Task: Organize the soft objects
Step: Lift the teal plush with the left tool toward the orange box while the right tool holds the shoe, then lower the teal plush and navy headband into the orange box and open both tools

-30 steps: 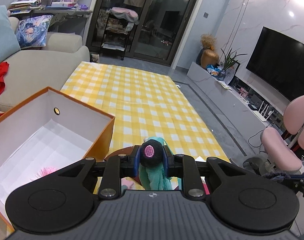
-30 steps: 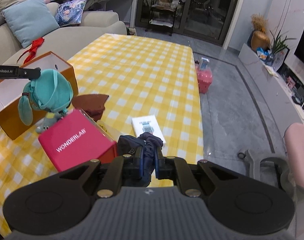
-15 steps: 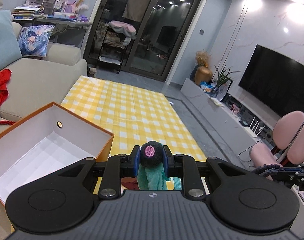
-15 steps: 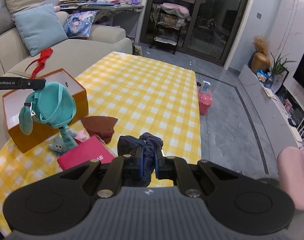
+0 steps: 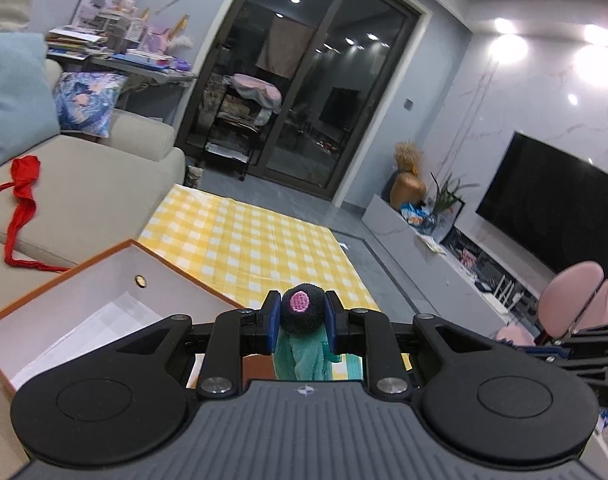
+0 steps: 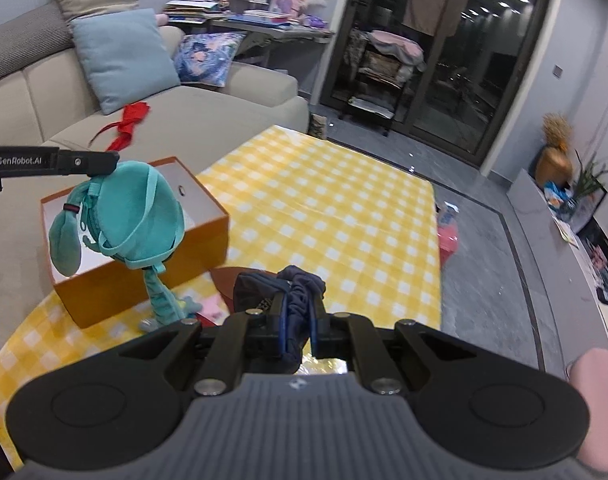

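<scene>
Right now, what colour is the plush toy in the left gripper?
Teal plush toy, with a black-and-pink tip; the right wrist view shows it best.

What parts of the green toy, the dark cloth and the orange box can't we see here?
- Teal plush toy: in the left wrist view the left gripper hides most of it.
- Dark navy bunched cloth: the right gripper covers its lower part.
- Orange cardboard box with white inside: the toy hides its inside in the right view.

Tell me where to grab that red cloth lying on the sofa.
Take the red cloth at its bunched, knotted end from above, a claw pad on each side; that lump stands proud of the sofa seat, while its thin tail lies flat, likely harder to pinch.
</scene>
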### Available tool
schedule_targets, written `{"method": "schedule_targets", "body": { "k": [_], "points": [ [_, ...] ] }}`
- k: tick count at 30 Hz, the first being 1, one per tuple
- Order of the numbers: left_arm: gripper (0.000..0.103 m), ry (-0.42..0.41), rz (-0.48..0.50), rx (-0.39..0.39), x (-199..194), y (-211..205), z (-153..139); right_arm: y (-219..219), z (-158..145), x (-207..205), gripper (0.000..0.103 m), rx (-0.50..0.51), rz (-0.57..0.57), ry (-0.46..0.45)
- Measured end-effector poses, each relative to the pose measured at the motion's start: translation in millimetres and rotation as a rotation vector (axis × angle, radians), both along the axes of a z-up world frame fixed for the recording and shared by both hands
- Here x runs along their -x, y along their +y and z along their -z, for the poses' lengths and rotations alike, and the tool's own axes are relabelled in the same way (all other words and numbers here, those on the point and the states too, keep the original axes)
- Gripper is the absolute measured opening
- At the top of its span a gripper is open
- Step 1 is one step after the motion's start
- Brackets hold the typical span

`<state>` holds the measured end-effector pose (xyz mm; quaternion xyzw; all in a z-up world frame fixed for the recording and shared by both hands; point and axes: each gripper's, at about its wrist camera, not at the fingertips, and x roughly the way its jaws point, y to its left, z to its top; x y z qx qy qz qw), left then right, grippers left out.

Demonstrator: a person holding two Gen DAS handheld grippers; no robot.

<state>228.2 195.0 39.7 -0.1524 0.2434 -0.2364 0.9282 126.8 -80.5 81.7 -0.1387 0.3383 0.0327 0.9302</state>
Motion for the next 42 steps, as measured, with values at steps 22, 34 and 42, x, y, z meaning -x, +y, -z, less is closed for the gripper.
{"method": "schedule_targets", "body": {
  "k": [22, 34, 42],
  "points": [
    [0.025, -0.016, -0.252, 0.086, -28, 94, -8, 124, -11, -76, 0.008, 0.029, -0.192, -0.037],
    [0.006, 0.071, -0.297, 0.067, -54, 117, 17, 183, 19, -144, 0.008, 0.021, -0.261, 0.02],
    [0.006, 0.236, -0.327, -0.069, -69, 116, 48, 218, 72, -180, 0.008, 0.035, -0.327, 0.143]
  ]
}}
